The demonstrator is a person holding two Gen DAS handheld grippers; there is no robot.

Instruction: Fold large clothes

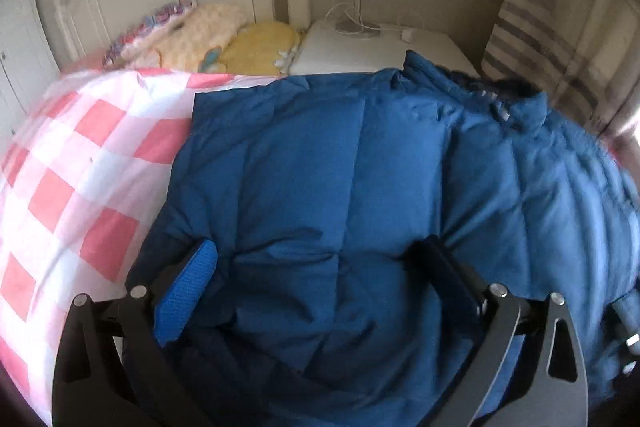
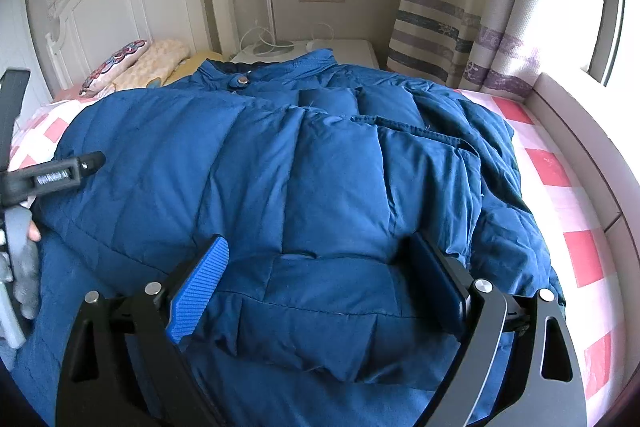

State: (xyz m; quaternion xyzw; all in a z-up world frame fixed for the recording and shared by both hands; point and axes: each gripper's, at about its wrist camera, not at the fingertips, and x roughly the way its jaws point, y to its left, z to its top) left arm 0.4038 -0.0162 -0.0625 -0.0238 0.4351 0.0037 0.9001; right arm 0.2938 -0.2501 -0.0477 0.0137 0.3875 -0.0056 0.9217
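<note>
Covering bed: blue jacket [image 2: 320,167], hem cut off | left tongs [image 1: 320,267] apart | right tongs [image 2: 320,267] apart

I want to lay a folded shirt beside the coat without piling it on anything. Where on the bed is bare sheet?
Two strips of checked sheet are bare: one between the blue down jacket and the padded window ledge, a wider one left of the jacket, below the pillows. The head end is crowded with pillows; the jacket fills the middle.
</note>
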